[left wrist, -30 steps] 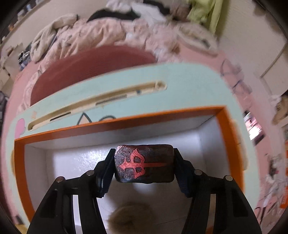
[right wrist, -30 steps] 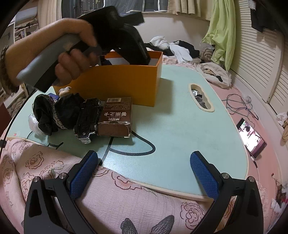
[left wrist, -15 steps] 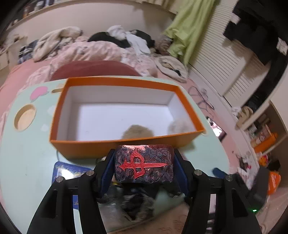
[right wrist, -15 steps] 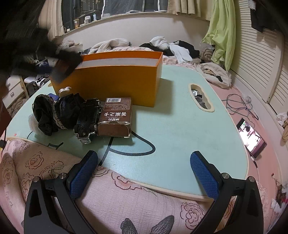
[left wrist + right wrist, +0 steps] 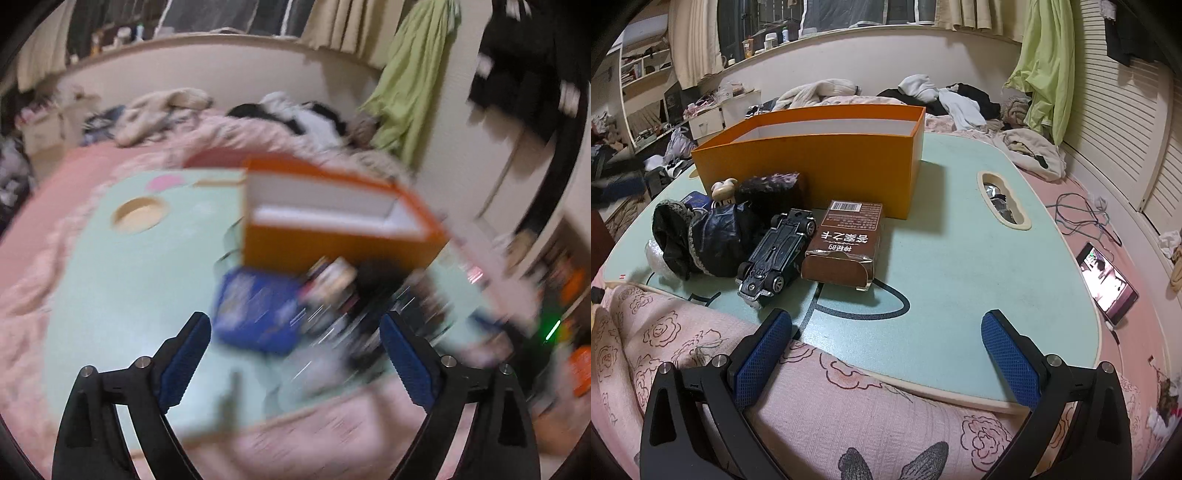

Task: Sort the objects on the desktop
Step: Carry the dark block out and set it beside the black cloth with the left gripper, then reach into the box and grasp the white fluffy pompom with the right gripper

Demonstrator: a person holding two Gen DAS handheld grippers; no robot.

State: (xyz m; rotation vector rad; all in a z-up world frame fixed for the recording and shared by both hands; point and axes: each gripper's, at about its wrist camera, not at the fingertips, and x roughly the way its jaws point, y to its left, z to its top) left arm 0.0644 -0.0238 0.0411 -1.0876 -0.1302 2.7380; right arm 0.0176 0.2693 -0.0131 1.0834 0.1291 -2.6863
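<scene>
the left gripper [image 5: 295, 339] had its fingers opening with nothing between them, the right gripper [image 5: 886, 343] spread empty, while the toy car [image 5: 775, 254], carton [image 5: 846, 243] and dark cloth [image 5: 698, 236] lay unsorted near the surface's front edge beside the orange box [image 5: 820, 162].

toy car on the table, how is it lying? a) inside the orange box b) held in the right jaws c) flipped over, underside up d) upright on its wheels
c: the toy car lies with its chassis and wheels facing up, on the table beside the brown carton, outside the orange box.
</scene>
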